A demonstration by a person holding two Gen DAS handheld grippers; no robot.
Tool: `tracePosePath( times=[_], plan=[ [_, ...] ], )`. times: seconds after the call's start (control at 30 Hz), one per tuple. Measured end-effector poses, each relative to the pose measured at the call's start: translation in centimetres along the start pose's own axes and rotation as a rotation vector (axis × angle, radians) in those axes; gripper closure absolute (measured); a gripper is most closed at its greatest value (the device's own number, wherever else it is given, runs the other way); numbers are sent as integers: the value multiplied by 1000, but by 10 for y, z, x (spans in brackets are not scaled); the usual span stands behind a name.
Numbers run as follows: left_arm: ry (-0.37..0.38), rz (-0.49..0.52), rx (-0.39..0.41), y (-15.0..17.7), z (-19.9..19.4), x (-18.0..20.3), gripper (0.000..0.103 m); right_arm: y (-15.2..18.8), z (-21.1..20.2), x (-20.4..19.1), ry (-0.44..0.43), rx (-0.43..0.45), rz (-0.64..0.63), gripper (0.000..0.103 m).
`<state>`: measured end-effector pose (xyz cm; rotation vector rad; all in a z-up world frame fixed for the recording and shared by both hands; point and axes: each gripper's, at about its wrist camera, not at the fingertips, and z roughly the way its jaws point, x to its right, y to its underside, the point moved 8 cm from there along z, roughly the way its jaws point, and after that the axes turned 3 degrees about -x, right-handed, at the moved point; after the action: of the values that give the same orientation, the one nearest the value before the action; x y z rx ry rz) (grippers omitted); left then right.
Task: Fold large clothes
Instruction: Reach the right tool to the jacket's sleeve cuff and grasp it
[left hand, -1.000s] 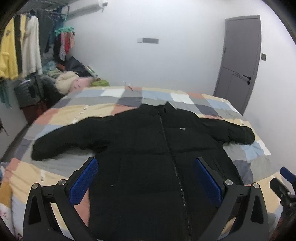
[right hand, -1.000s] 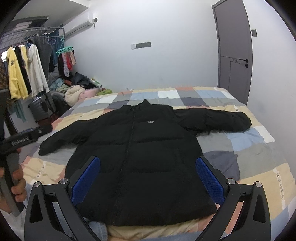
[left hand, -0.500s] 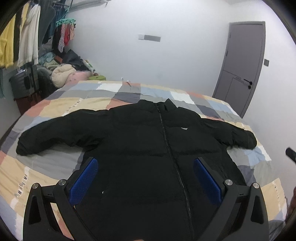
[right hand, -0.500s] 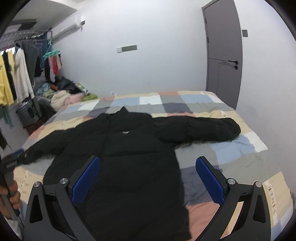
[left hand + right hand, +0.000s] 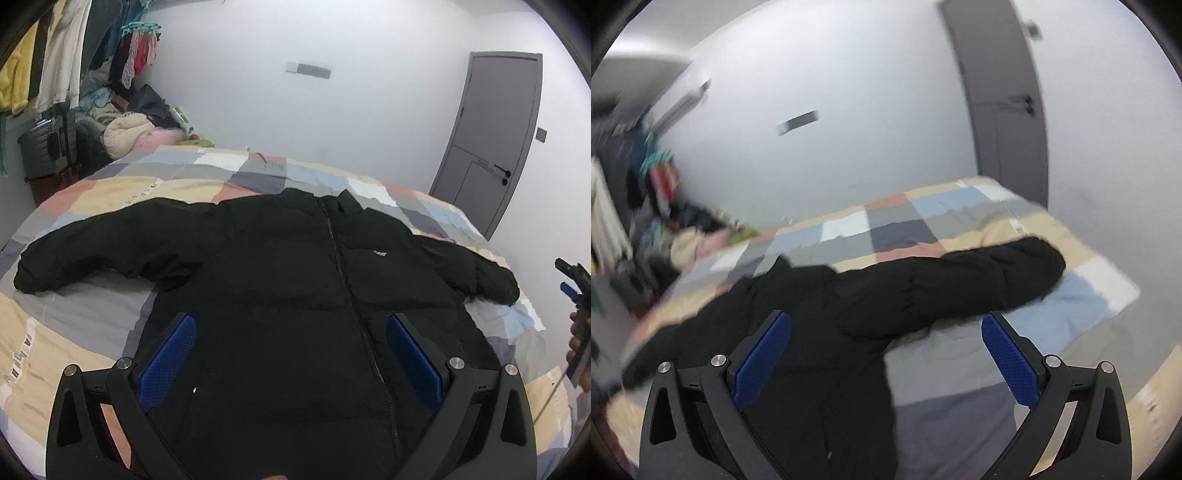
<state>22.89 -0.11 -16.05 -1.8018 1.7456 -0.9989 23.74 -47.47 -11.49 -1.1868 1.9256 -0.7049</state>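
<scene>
A black puffer jacket (image 5: 280, 280) lies flat and zipped on the bed, collar toward the far wall, both sleeves spread out sideways. My left gripper (image 5: 290, 328) hovers open above the jacket's lower front, nothing between its blue pads. In the right wrist view, which is blurred, the jacket (image 5: 827, 332) fills the lower left and its right sleeve (image 5: 979, 280) stretches toward the bed's right edge. My right gripper (image 5: 886, 332) is open above the sleeve's underarm area, holding nothing. The right gripper (image 5: 572, 280) also shows at the left wrist view's right edge, in a hand.
The bed carries a patchwork quilt (image 5: 110, 188) of beige, grey, blue and pink squares. A clothes rack with hanging garments (image 5: 55, 55), a suitcase (image 5: 40, 147) and a pile of clothes (image 5: 129, 133) stand at the left. A grey door (image 5: 495, 147) is at the right.
The right gripper has swung to the right, from over the jacket's body toward its right sleeve. The left gripper has shifted slightly and sees the jacket closer and more centred.
</scene>
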Motion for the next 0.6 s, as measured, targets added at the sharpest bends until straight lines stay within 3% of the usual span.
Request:
tracePosePath(
  times=[0.2,0.27,0.47,0.6],
  plan=[
    [20,28,-18,3,31,5,0,-8,72,85,9,-36,200,0],
    [-10,48,-4,2,43,4,0,-11,95,113,-7,-39,277,0],
    [-1,32,-27,4,77,7,0,-12,154,188,4,-23,498,0],
    [-25,35,-22,2,91,6,0,-13,184,236,49,14,621,5]
  ],
)
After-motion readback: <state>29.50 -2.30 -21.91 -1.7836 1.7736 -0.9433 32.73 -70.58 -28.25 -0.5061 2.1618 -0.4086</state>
